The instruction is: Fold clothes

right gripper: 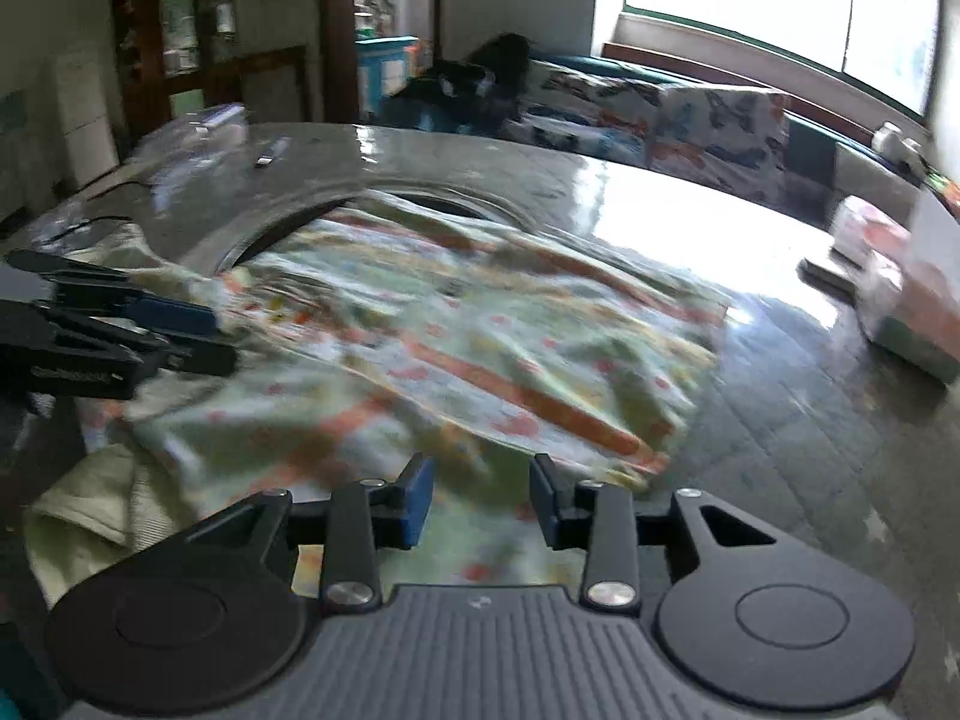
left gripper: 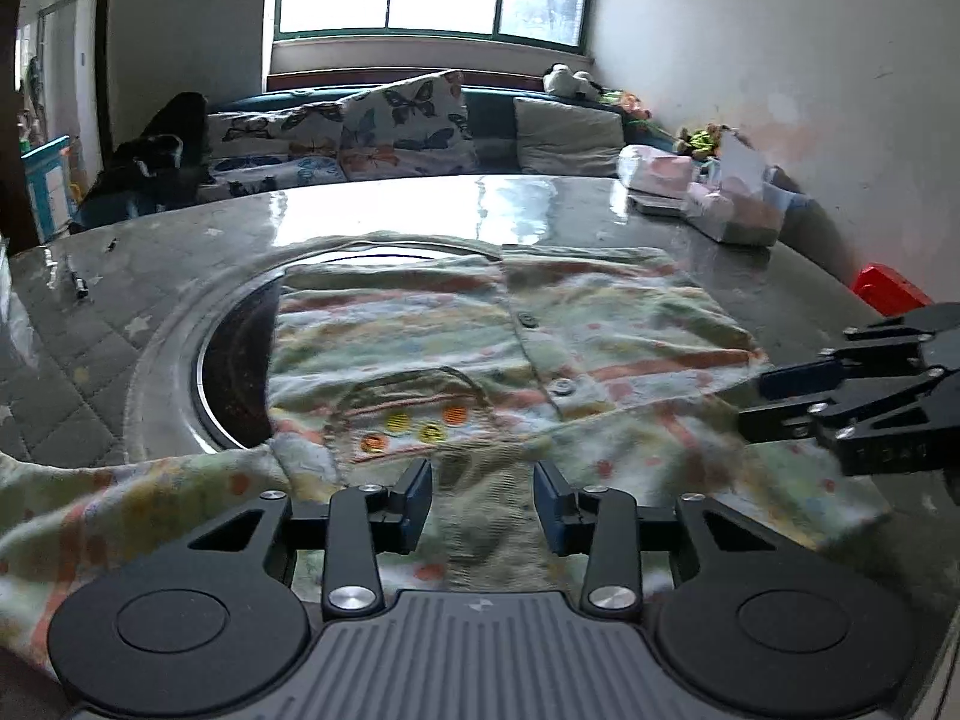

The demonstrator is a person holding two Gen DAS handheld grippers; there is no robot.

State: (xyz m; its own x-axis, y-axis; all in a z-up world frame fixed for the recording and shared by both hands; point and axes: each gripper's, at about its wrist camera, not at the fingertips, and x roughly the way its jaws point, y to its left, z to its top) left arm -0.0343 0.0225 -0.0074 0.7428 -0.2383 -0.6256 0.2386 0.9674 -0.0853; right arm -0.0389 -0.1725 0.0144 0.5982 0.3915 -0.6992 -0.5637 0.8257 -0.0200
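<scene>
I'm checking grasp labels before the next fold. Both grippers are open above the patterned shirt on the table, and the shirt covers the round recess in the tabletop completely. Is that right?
Not quite. The shirt covers only part of the round recess: the left wrist view shows its dark left side exposed beside the cloth. The rest holds: the left gripper and right gripper are open above the shirt on the table.

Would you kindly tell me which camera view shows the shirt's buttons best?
The left wrist view: two dark buttons sit sharp along the placket of the patterned shirt. In the right wrist view the shirt is motion-blurred and no button is clear.
</scene>
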